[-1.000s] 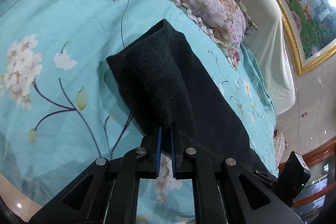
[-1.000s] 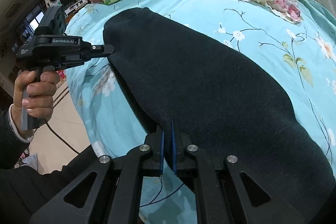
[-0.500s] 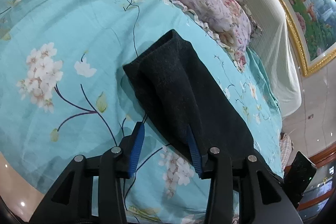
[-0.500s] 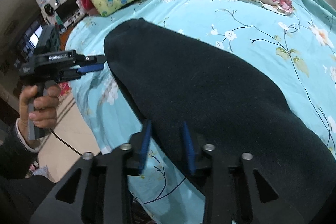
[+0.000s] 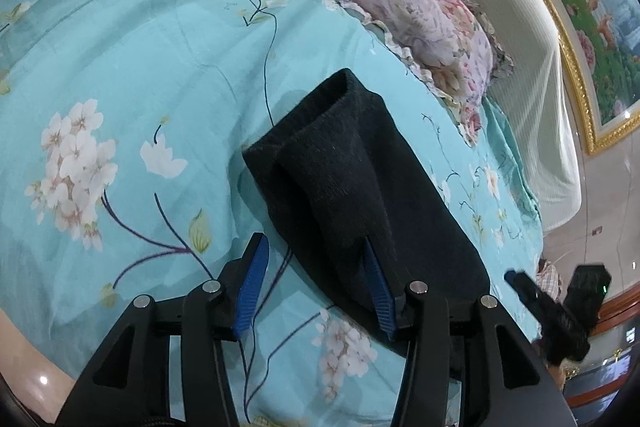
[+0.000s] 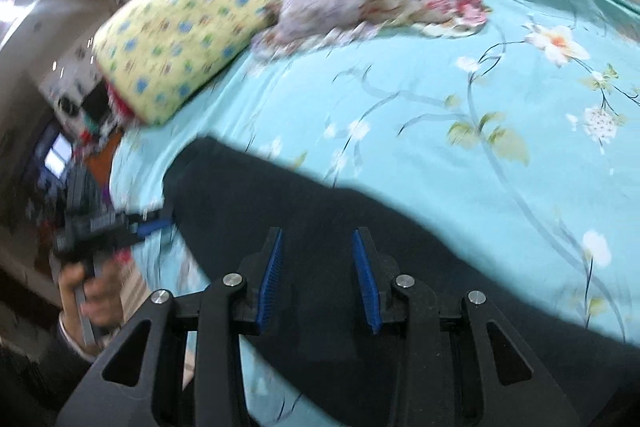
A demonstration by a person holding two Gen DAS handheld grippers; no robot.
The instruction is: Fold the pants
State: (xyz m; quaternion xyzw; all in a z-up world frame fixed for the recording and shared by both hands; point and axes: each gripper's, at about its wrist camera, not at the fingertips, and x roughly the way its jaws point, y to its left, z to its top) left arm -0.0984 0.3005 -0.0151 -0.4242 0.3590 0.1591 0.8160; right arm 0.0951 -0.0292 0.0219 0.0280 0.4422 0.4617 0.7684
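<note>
The dark pants lie folded in a long strip on the turquoise flowered bedsheet. My left gripper hovers at their near end with its jaws opening. Its right finger touches the fabric's edge, its left finger is over bare sheet, and nothing is gripped. In the blurred right wrist view, my right gripper stands open just above the pants with no cloth pinched between its pads. Each gripper shows in the other's view: the right gripper at the lower right, the left gripper at the left, held by a hand.
A yellow patterned pillow and a pink flowered pillow lie at the head of the bed, against a cream headboard. A gold-framed painting hangs behind. The bed's edge and the floor are at the lower left.
Both grippers were shut on the pants' edge and have opened and let go. The right gripper has lifted, rolled and swung across the pants. The pants now rest flat.
</note>
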